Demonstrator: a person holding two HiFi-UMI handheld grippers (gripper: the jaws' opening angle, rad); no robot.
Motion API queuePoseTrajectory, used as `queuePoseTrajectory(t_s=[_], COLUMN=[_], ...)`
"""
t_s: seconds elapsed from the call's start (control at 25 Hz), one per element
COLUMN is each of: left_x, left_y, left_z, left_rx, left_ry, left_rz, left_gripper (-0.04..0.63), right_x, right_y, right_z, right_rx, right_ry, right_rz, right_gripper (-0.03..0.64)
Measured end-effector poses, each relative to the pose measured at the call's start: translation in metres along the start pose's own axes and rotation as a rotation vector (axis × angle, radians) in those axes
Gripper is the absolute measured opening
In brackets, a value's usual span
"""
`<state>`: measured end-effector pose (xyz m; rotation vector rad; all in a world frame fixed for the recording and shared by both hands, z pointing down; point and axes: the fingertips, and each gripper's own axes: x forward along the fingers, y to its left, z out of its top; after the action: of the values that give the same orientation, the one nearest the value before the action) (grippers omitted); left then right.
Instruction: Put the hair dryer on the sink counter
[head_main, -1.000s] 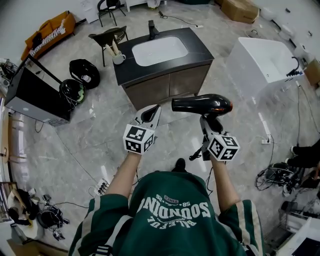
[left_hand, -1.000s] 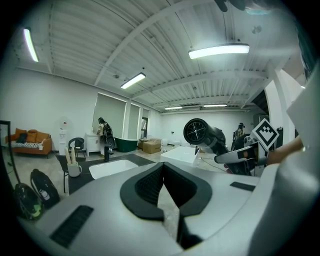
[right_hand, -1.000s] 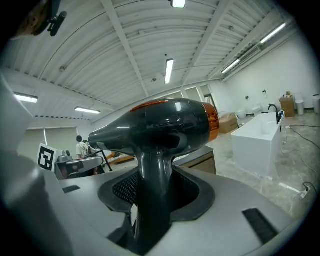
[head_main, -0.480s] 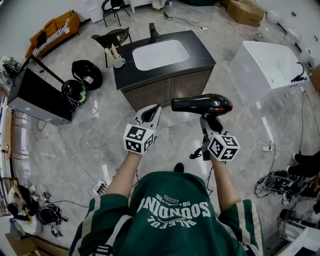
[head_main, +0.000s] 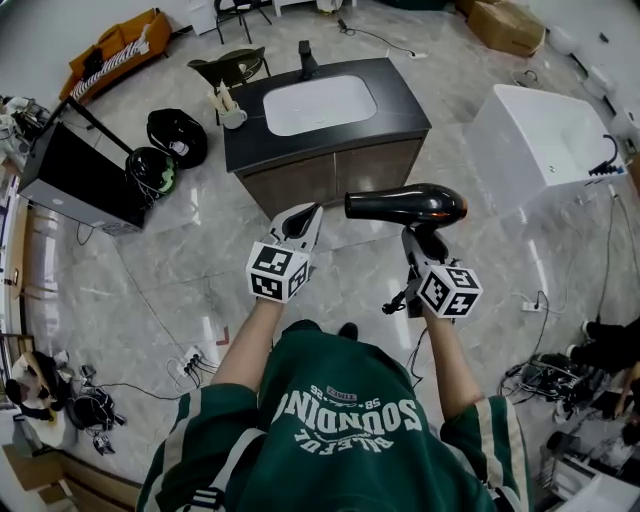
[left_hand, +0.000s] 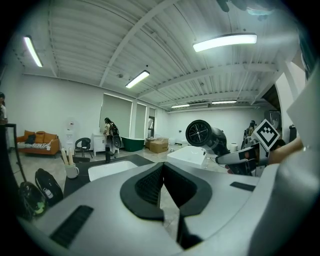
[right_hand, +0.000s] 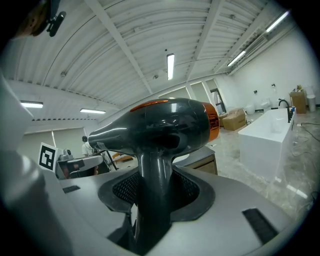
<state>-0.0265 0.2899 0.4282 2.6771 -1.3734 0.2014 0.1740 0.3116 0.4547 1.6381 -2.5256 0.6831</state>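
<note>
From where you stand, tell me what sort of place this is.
Probably a studio or workshop staged as a bathroom: a dark-topped sink cabinet stands free on a grey marble-look floor, near a white freestanding bathtub, with an orange sofa and a cardboard box beyond.

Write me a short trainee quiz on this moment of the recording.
1. True or false: the hair dryer already lies on the sink counter.
2. Short answer: are the left gripper's fingers apart or together?
3. Multiple choice: what holds the hair dryer's handle? A) left gripper B) right gripper C) neither

Key: 1 false, it is held above the floor; 2 together, with nothing between them; 3 B.
</note>
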Motion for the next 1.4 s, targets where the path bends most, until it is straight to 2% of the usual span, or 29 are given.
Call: queuePoseTrajectory(t_s=[0.44,0.76,1.04,1.4], left_x=[0.023,0.060,0.119,0.198], left_y=[0.000,0.025,0.077,0.145], left_z=[0.004,0.003,0.000,0.021], left_rx=[-0.001,-0.021,-0.044,-0.065], left_ry=[-0.001,-0.010,-0.009,-0.016], left_rz=[0.014,0.004,0.013,0.018], left_gripper=[0.011,0.011,0.011,0.011], right_x=[0.006,0.045,0.119,0.216], right_y=[-0.024,-0.039,-0.056,-0.075], right_z=[0.003,0.015,0.036,0.091], right_rx=[0.024,0.020,-0.005,-0.038], right_ry=[-0.007,-0.004,0.018,0.024], right_rz=[0.004,-0.009,-0.001,0.008], right_gripper=[0.193,0.193,0.193,0.193])
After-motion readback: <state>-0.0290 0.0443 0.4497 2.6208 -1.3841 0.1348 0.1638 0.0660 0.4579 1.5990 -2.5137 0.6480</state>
